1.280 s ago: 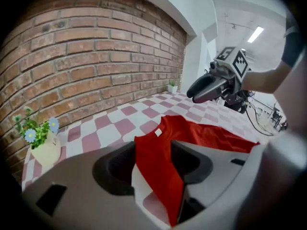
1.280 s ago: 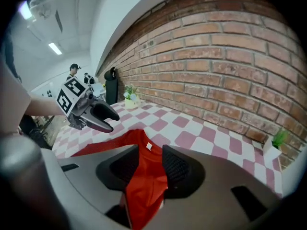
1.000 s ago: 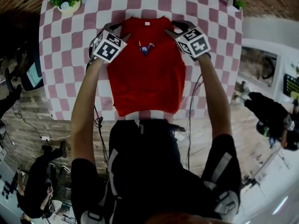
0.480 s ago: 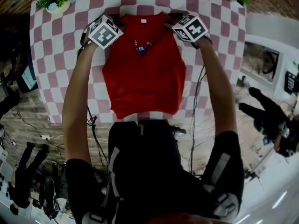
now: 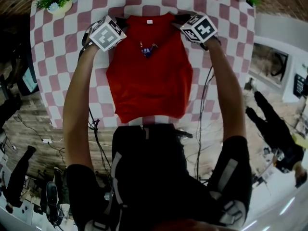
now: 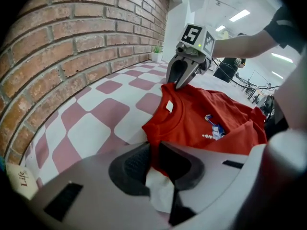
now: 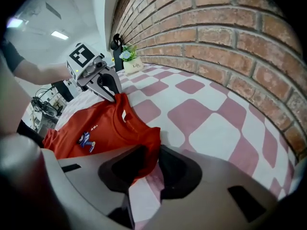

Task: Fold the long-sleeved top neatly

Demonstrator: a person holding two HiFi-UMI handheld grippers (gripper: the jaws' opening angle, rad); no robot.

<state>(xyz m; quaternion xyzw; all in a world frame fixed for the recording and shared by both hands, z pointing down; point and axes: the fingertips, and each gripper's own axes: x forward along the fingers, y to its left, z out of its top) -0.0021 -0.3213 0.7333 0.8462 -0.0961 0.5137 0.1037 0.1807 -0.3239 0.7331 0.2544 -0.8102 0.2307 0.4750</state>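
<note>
Pink and white squares cover the table (image 5: 67,57). On it, the jaws of the left gripper (image 6: 155,163) have just been closing and now pinch one shoulder of the red top (image 5: 149,81). The jaws of the right gripper (image 7: 151,162) have just been closing too and pinch the other shoulder. The top lies flat, its neck toward the brick wall (image 6: 72,42) and its bottom edge near the person (image 5: 159,177). A little plant pot (image 5: 57,1) stands in the far left corner.
</note>
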